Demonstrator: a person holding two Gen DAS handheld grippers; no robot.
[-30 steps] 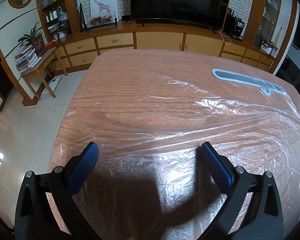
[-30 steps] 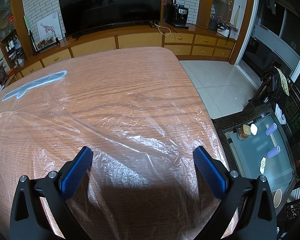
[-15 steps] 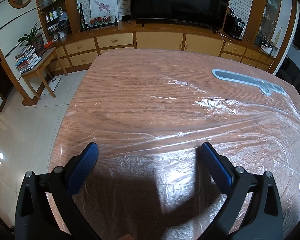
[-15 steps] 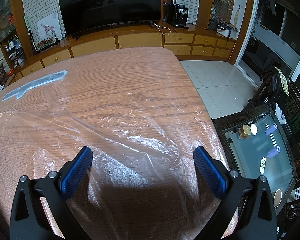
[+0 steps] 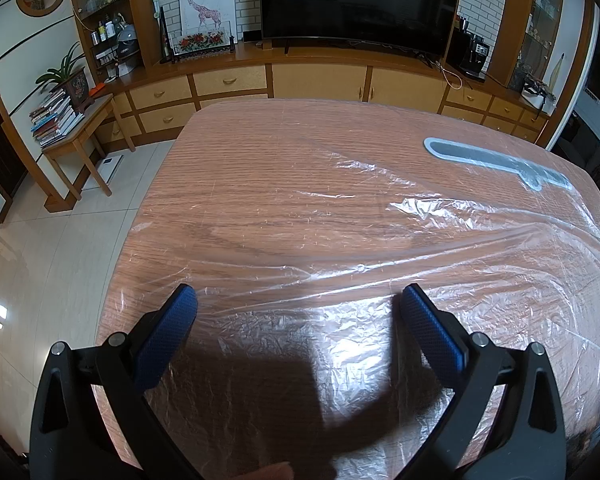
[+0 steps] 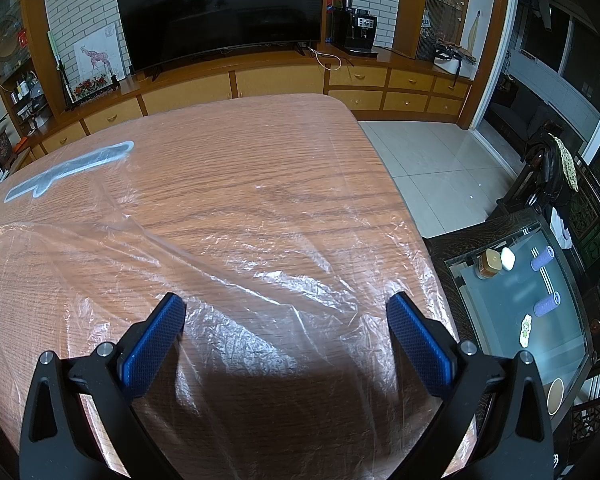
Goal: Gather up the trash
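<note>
Wooden table [image 5: 260,184], television [image 6: 220,12], cabinets [image 5: 228,80].

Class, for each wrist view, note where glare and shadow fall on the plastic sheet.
Left wrist view: glare streaks the plastic sheet towards the right; a dark shadow lies between the open fingers. Right wrist view: glare on the wrinkles, shadow nearest the camera.

**Clear plastic sheet spread over the wooden table**

The thin, transparent, crinkled plastic sheet [image 5: 440,248] lies flat on the brown wood-grain table top [image 5: 260,152] and covers most of it. It is full of small wrinkles, and long creases run across it. The near part is the most crumpled and shines white in the light. In the right wrist view the same sheet [image 6: 284,280] reaches the right edge of the table and hangs a little over it.
</note>
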